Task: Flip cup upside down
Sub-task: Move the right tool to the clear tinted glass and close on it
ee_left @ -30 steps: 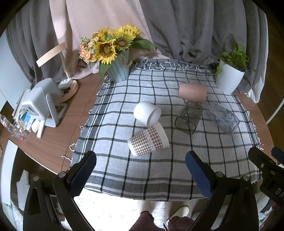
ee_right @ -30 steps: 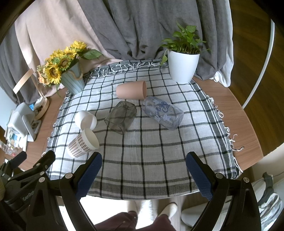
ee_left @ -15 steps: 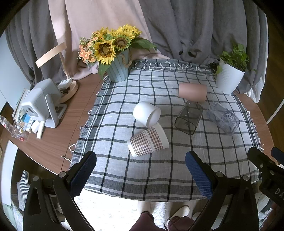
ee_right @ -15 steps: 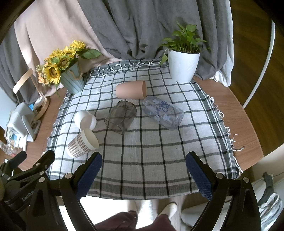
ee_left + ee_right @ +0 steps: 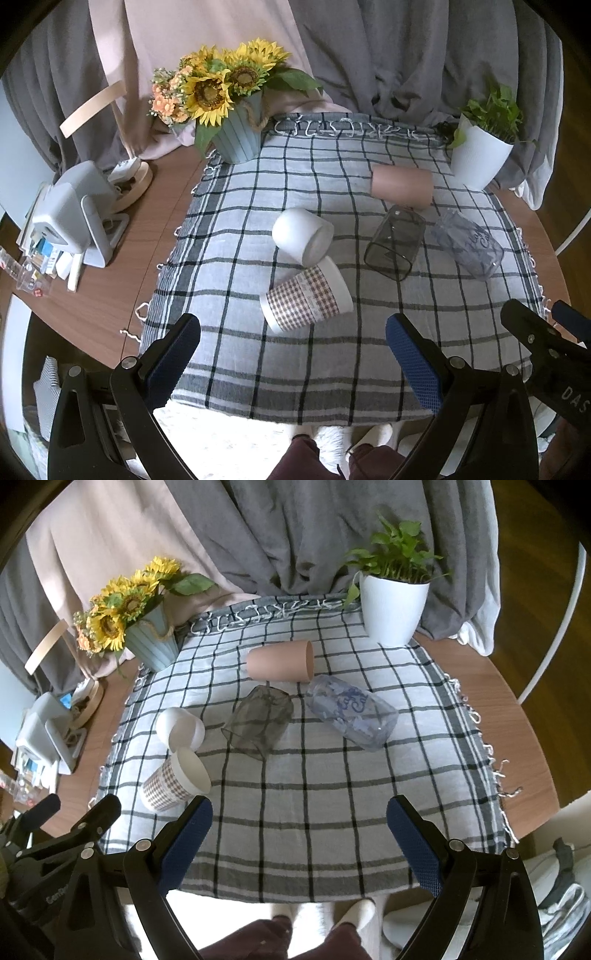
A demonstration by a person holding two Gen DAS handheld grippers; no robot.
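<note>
Several cups lie on their sides on a checked cloth (image 5: pixel 236 288): a gingham paper cup (image 5: pixel 306 300) (image 5: pixel 176 780), a white cup (image 5: pixel 302 236) (image 5: pixel 180 728), a smoky glass (image 5: pixel 396 242) (image 5: pixel 259 722), a pink cup (image 5: pixel 402 186) (image 5: pixel 280 661) and a clear printed glass (image 5: pixel 467 243) (image 5: pixel 352 713). My left gripper (image 5: pixel 293 363) is open and empty, above the cloth's near edge, in front of the gingham cup. My right gripper (image 5: pixel 299 843) is open and empty, also at the near edge.
A sunflower vase (image 5: pixel 236 136) stands at the cloth's back left and a white plant pot (image 5: pixel 480 158) at the back right. A grey device and clutter (image 5: pixel 74 218) sit on the wooden table at left. Grey curtains hang behind. The person's legs show below.
</note>
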